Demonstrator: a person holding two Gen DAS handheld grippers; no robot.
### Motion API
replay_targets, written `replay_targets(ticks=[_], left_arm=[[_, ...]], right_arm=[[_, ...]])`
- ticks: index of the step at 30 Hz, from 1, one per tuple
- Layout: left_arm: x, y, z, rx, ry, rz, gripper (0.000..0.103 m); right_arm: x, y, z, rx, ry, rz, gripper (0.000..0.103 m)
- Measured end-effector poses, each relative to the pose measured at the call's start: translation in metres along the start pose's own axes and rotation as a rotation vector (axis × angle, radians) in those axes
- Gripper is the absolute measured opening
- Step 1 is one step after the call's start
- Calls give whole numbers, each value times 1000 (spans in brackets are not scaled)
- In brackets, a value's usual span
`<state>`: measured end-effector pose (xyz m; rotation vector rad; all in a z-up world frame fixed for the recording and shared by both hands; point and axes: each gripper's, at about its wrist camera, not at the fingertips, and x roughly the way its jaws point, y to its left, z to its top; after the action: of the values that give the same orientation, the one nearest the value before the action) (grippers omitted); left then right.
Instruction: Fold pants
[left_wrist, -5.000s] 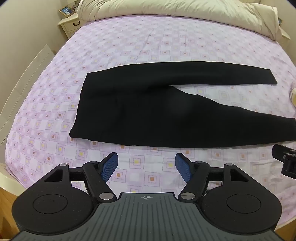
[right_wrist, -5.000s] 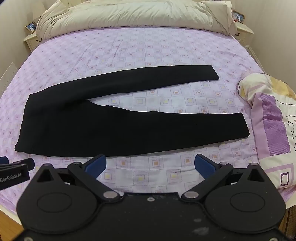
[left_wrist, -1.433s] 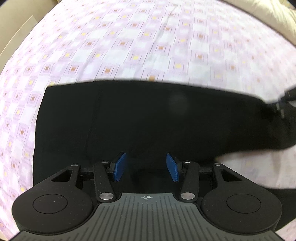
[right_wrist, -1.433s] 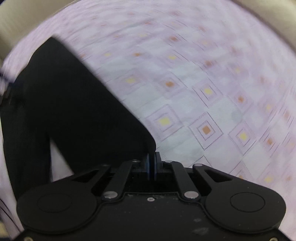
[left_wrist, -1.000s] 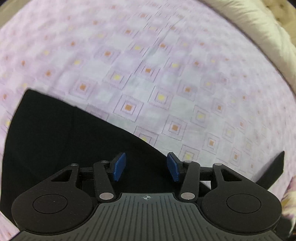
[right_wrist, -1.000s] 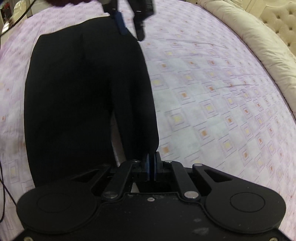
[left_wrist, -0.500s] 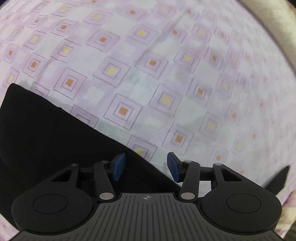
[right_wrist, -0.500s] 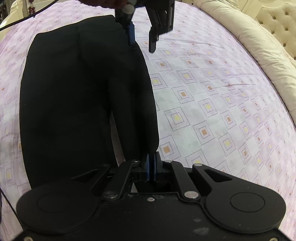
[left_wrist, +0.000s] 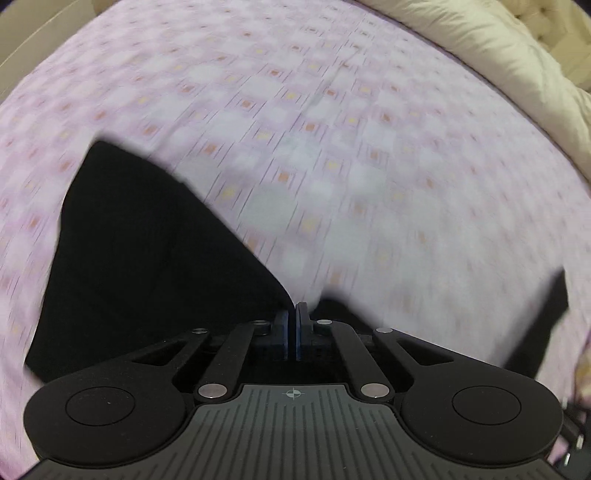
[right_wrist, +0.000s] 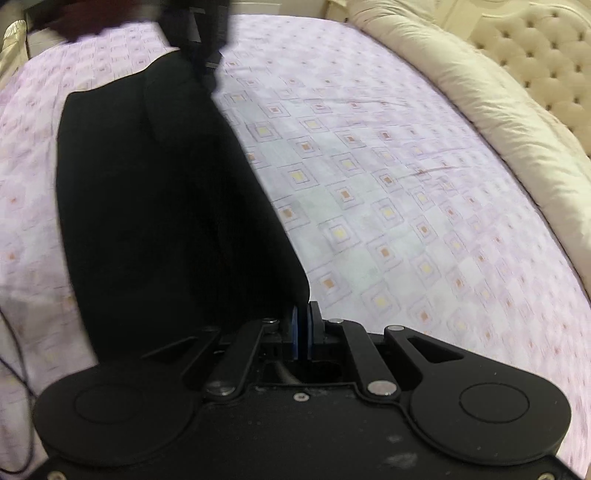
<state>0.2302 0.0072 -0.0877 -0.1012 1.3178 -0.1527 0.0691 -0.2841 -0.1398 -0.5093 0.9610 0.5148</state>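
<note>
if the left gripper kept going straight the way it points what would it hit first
Probably the purple patterned bedsheet: the left gripper, jaws shut on the black pants, points steeply down at it. Depth is unclear in the blur.

Both feeds evenly lit, soft indoor light, no glare that I can see. Left view badly motion-smeared: sheet pattern streaks, pants edges soft. Right view sharper, blur mostly top left. Pants read flat black (no fold detail). Heavy fisheye bend at edges, dark corners.
</note>
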Motion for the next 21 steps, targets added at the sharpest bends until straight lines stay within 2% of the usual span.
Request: replay_targets(ticks=[2,5,8,11,12,13,14,16,19,21], left_arm=[[-10,12,-35,-30,13,2,3],[-4,26,-82,-61,64,25,3],[19,37,-107,-94,103,41,3],[36,44,-110,-88,101,40,3],[42,44,-108,-82,106,41,3],[45,44,-105,-75,110,47,3],[47,45,-106,-72,109,52,3],[49,44,-104,-69,104,54,4],[47,39,-101,-34,77,73,4],[43,36,-100,0,49,107,4]], right_arm=[[-12,18,-10,29,8,-2,6],[-16,48,-24,73,47,1,6],[-9,75,-38,119,100,5,7],[1,81,-43,167,136,-5,9],[-4,78,-40,204,125,-7,10],[-12,75,-38,249,106,-1,15],[-18,67,-35,304,84,2,27],[-28,49,-29,381,44,-42,42],[-24,17,-18,454,31,-157,45],[-4,-9,-11,498,72,-249,45]])
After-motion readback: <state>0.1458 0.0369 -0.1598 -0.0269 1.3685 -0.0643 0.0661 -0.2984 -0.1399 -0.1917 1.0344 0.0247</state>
